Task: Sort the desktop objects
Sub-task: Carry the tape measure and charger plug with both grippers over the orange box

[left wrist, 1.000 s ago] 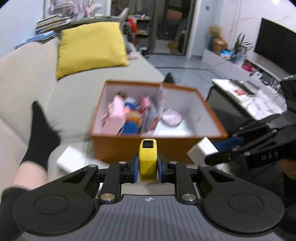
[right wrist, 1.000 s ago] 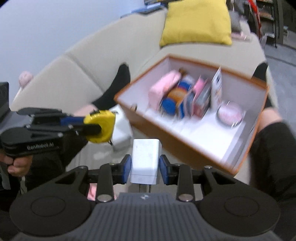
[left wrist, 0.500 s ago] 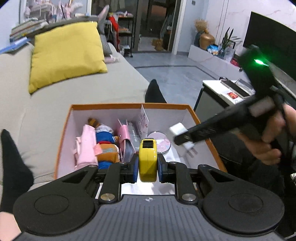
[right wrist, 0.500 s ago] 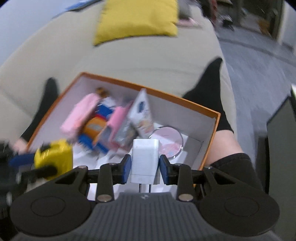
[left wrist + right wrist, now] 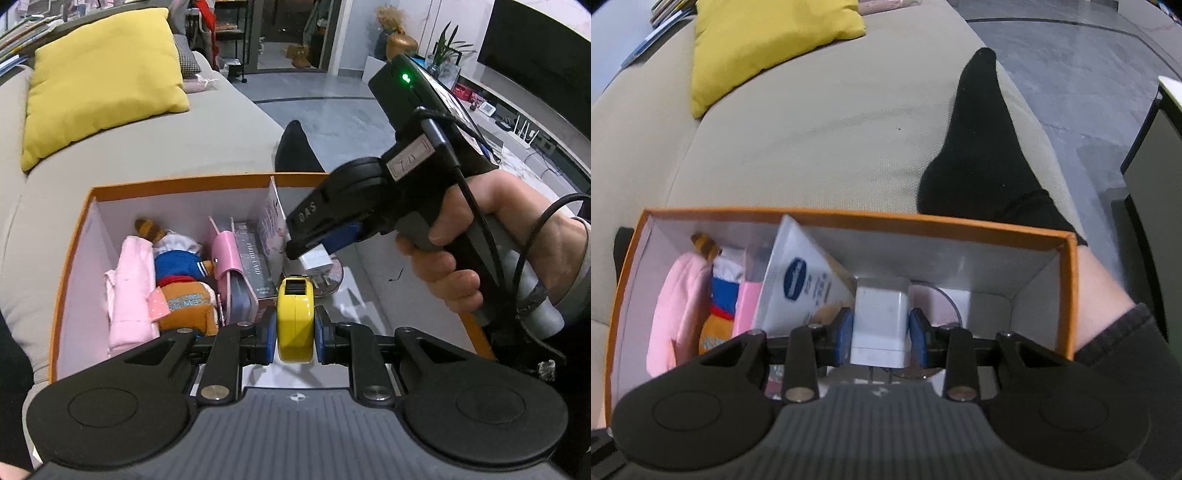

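An orange box (image 5: 184, 183) with a white inside sits on the sofa; it also shows in the right wrist view (image 5: 849, 218). My left gripper (image 5: 295, 334) is shut on a yellow tape measure (image 5: 295, 321) at the box's near edge. My right gripper (image 5: 881, 334) is shut on a white charger plug (image 5: 881, 321) and holds it low inside the box, above a round clear lid (image 5: 332, 275). The right gripper also shows in the left wrist view (image 5: 314, 254) with the plug (image 5: 316, 263) in it.
Inside the box at the left lie a pink cloth (image 5: 129, 291), a plush toy (image 5: 181, 273), a pink case (image 5: 229, 258) and a white packet (image 5: 801, 288). A yellow cushion (image 5: 99, 77) lies on the grey sofa (image 5: 831, 129). A black-socked foot (image 5: 982, 147) rests behind the box.
Both grippers moved forward over the box. The right gripper went down into the box with the plug. The left gripper came to the box's near edge with the tape measure.
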{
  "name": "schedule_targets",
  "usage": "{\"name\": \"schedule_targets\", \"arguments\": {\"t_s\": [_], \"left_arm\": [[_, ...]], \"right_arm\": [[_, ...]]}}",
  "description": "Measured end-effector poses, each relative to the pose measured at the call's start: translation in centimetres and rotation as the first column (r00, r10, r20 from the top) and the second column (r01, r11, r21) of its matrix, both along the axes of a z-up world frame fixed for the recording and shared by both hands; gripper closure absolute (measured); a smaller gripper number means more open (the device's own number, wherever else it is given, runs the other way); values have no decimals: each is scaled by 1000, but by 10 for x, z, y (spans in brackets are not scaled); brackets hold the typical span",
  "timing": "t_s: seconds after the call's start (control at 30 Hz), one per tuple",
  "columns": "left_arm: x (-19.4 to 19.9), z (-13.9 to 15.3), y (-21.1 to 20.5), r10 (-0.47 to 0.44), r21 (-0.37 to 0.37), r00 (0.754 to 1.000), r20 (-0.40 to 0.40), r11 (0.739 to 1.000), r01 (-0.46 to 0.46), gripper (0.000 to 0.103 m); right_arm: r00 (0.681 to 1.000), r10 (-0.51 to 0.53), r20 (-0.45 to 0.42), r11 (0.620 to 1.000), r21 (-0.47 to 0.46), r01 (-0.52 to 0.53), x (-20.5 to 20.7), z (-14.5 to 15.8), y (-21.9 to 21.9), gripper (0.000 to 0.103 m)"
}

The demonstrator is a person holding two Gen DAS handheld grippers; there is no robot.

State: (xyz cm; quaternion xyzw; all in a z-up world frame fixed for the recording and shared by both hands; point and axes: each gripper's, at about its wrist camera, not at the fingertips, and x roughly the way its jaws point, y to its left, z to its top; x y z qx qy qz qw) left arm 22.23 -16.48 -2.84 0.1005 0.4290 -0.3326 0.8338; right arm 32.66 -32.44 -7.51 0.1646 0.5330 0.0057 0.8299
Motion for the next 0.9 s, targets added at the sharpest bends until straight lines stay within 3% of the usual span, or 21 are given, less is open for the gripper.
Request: {"name": "schedule_targets", "arguments": {"t_s": [0.17, 0.33, 0.4, 0.5, 0.6, 0.9], "left_arm": [[4, -4, -6, 1, 13, 1000, -21, 1000, -1, 81], [9, -6, -8, 0, 19, 999, -43, 1000, 1, 81], [11, -7, -11, -1, 19, 998, -55, 1000, 3, 81], [15, -10, -17, 5, 39, 998, -68, 999, -2, 81], [17, -13, -23, 6, 54, 997, -78, 999, -2, 81], [29, -24, -36, 19, 98, 993, -116, 995, -8, 81]], "right_arm": [[999, 33, 25, 999, -13, -33, 2, 2, 0, 66], [990, 129, 52, 990, -65, -125, -12, 30, 1, 63], [981, 193, 32, 975, -119, -188, -12, 33, 4, 78], [946, 321, -47, 927, -189, -324, -13, 27, 17, 80], [918, 384, -95, 890, -226, -395, -13, 17, 27, 83], [924, 378, -62, 903, -193, -383, -8, 9, 24, 86]]}}
